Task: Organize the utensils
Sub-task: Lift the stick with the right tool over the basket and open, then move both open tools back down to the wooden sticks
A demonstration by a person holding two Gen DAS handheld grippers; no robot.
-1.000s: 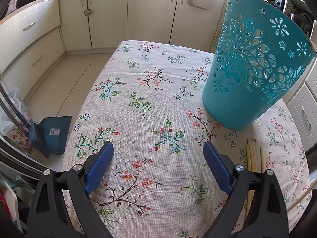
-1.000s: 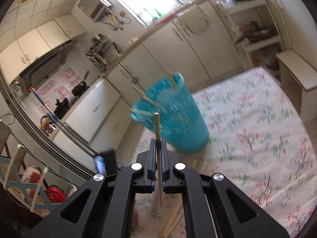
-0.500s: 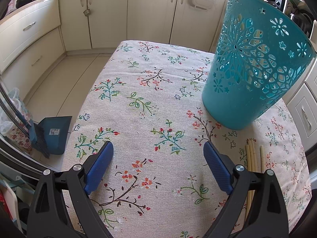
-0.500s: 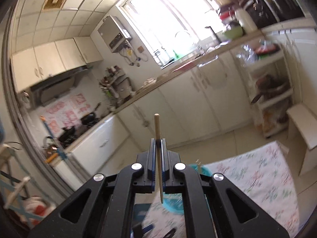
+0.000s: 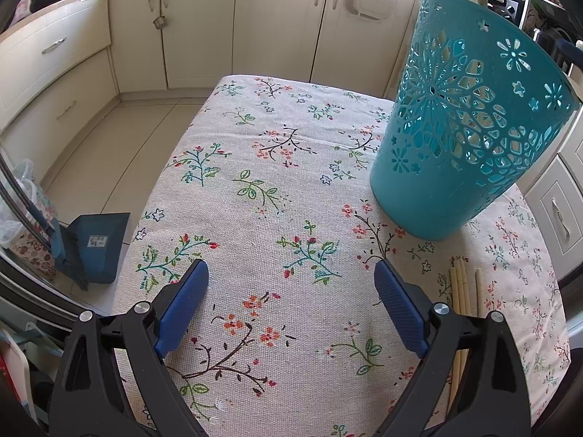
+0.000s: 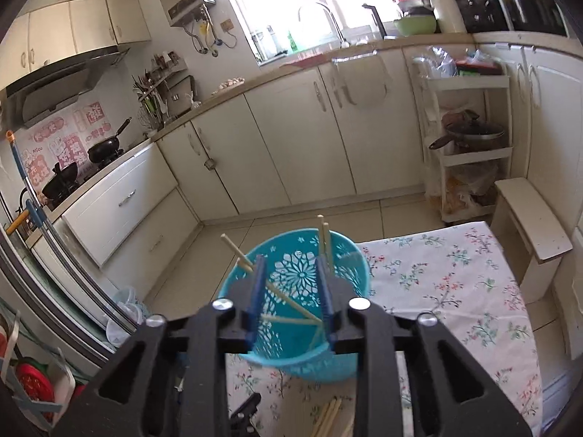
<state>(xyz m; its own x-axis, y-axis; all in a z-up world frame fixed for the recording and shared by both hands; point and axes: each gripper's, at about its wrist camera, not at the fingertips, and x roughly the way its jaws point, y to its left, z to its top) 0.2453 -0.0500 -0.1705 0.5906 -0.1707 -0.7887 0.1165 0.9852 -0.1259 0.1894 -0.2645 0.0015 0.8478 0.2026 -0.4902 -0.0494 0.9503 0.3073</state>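
Note:
A teal perforated basket (image 5: 462,134) stands on the floral tablecloth (image 5: 277,189) at the right. In the right wrist view the basket (image 6: 295,313) holds several wooden chopsticks (image 6: 291,306) leaning inside it. My right gripper (image 6: 291,273) is open and empty, held above the basket's mouth. More chopsticks (image 5: 461,291) lie on the cloth in front of the basket, also seen in the right wrist view (image 6: 328,415). My left gripper (image 5: 291,284) is open and empty, low over the cloth, left of the loose chopsticks.
Cream kitchen cabinets (image 5: 277,22) run behind the table. A blue dustpan (image 5: 98,244) stands on the floor at the left. A white stool (image 6: 532,225) and a shelf trolley (image 6: 470,145) stand beyond the table's far right.
My right gripper has opened and let go of the chopstick it held; it has tilted down over the basket. The left gripper has not moved.

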